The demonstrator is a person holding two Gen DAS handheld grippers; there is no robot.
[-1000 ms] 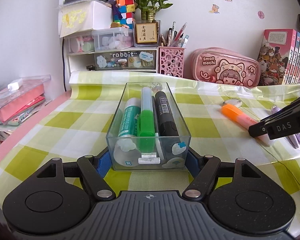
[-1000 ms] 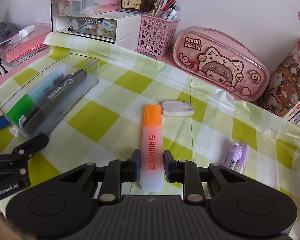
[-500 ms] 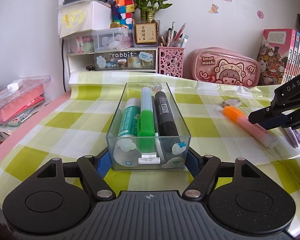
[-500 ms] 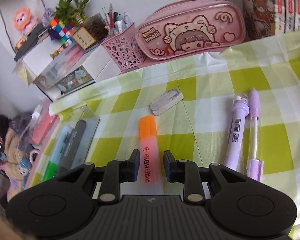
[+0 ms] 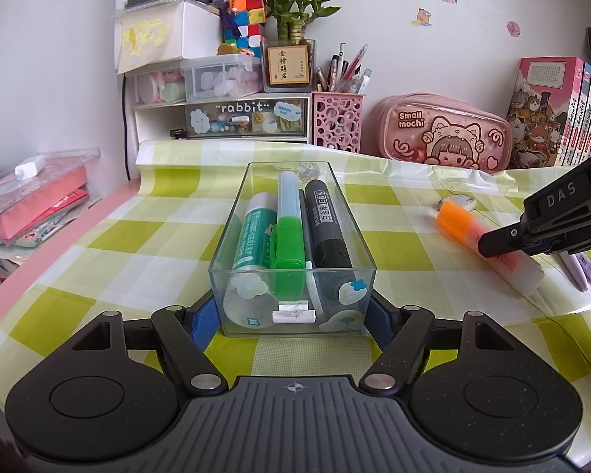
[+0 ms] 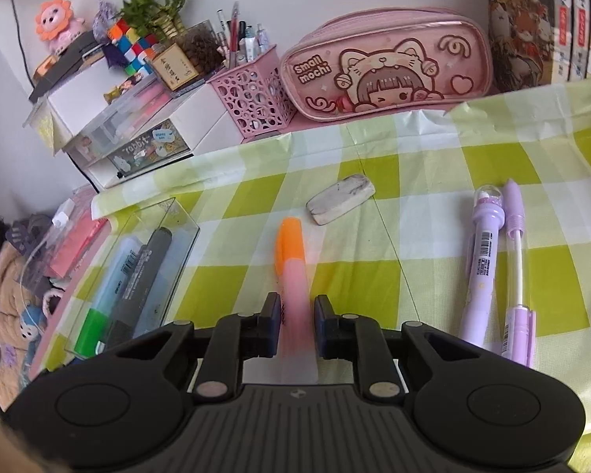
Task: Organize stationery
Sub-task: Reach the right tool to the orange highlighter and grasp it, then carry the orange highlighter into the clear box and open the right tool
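My left claw (image 5: pixel 293 321) is clamped on the near end of the clear box (image 5: pixel 292 244), its blue pads pressed against the two side walls low at the near corners. The box sits on the green-checked cloth of the table (image 5: pixel 110 244), toward the table's near edge. Inside it, lying lengthwise, are a glue stick (image 5: pixel 254 236), a green highlighter (image 5: pixel 289 232) and a black marker (image 5: pixel 327 228).

My right claw (image 6: pixel 298 321) has the orange highlighter (image 6: pixel 293 276) between its fingers (image 6: pixel 270 325), which are closing around the pale rear half of its barrel; the highlighter seems slightly raised off the cloth, though I cannot be sure, with its orange cap pointing toward the table's far edge. In the left wrist view the right claw (image 5: pixel 526 242) comes in from the right, over that same highlighter (image 5: pixel 463 222).

Just beyond the orange cap lies a grubby white eraser (image 6: pixel 341 198). To the right, two purple pens (image 6: pixel 496 264) lie side by side on the cloth.

Along the table's far edge stand a white drawer unit (image 5: pixel 220 118) at the left, a pink pen holder (image 5: pixel 337 120) beside it, a pink pencil case (image 5: pixel 441 136) further right and a row of books (image 5: pixel 551 112) at the far right corner.
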